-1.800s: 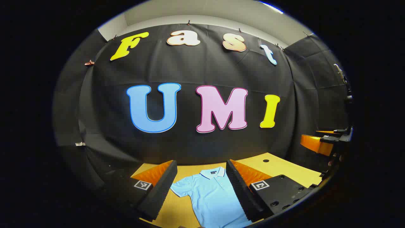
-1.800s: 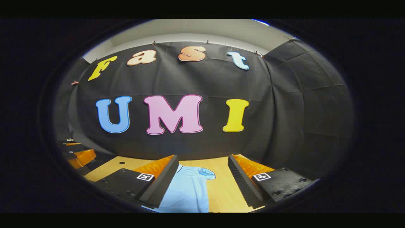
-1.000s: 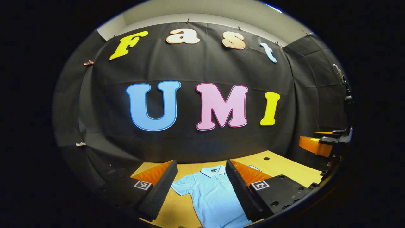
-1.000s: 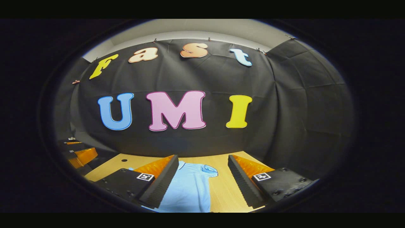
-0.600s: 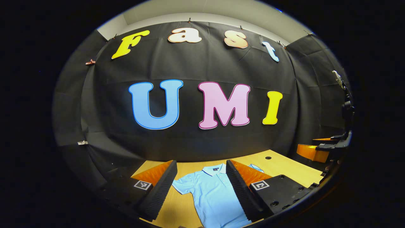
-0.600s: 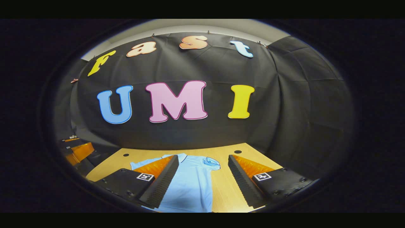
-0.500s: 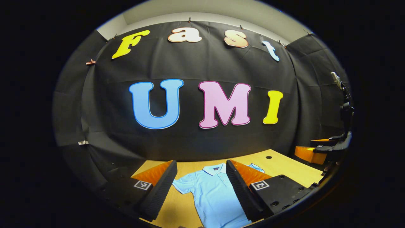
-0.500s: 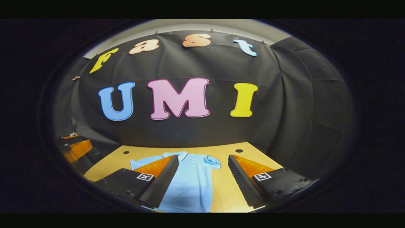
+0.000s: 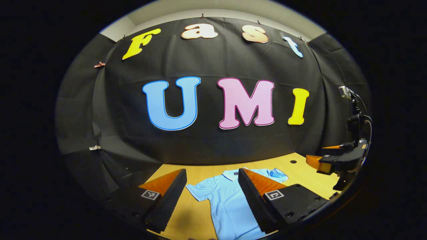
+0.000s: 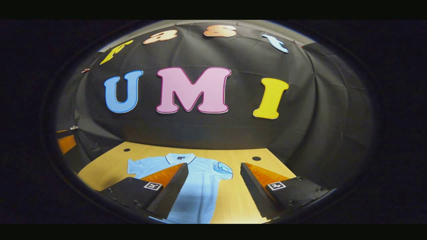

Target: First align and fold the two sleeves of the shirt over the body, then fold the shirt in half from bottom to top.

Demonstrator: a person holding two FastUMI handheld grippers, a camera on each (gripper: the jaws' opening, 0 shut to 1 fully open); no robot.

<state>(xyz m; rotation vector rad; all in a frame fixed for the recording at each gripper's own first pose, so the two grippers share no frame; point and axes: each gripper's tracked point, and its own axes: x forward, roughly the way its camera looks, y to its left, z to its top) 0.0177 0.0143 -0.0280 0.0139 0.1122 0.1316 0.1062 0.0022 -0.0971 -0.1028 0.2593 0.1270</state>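
A light blue polo shirt (image 9: 227, 203) lies flat on the wooden table (image 9: 300, 171), front up, collar toward the far wall. Its left sleeve (image 9: 197, 191) is spread out. Its right sleeve (image 10: 222, 170) is rumpled and curled in on itself. My left gripper (image 9: 211, 171) hovers open above the shirt's left half, touching nothing. My right gripper (image 10: 214, 165) hovers open above the shirt's right edge, and the shirt's body (image 10: 200, 190) shows between its fingers. In the left gripper view the right gripper (image 9: 335, 160) shows at the far right, above the table.
The table's top (image 10: 106, 163) has small round holes near its back edge (image 10: 256, 158). The black cloth wall stands close behind the table. Part of the left gripper (image 10: 66, 143) shows at the left edge of the right gripper view.
Both views have tipped down and moved forward, so more of the table and the whole collar now show. The right gripper has advanced toward the shirt. The shirt has not moved.
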